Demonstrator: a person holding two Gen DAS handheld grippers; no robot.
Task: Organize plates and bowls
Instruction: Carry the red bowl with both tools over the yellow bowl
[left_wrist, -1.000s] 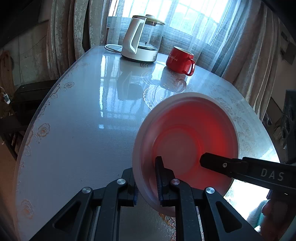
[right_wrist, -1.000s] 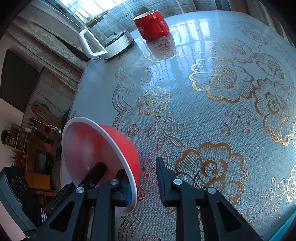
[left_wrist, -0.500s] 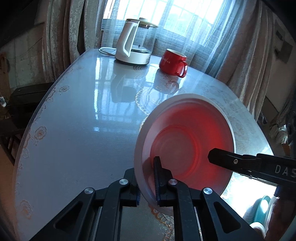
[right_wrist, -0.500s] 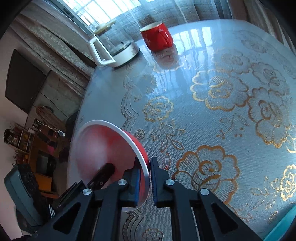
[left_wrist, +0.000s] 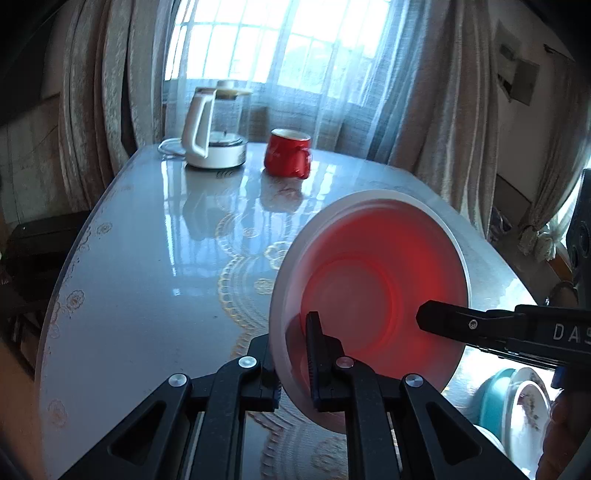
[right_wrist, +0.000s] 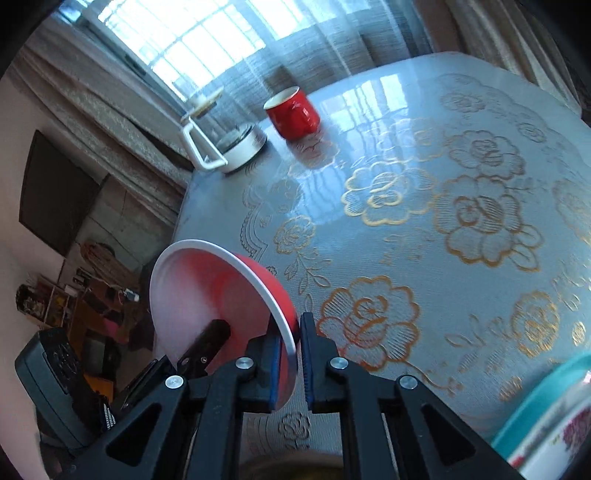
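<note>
Bowl: a red, white-rimmed, probably plastic bowl (left_wrist: 369, 291) was judged light, stiff and slippery.
Grip: its rim was clamped at 6 o'clock by the left gripper (left_wrist: 291, 354) and at 4 o'clock by the right gripper (right_wrist: 288, 354).

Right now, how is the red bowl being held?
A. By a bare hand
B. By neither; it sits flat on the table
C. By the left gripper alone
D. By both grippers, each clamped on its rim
D: the left gripper pinches the near rim of the red bowl, and the right gripper pinches its rim on another side.
</note>
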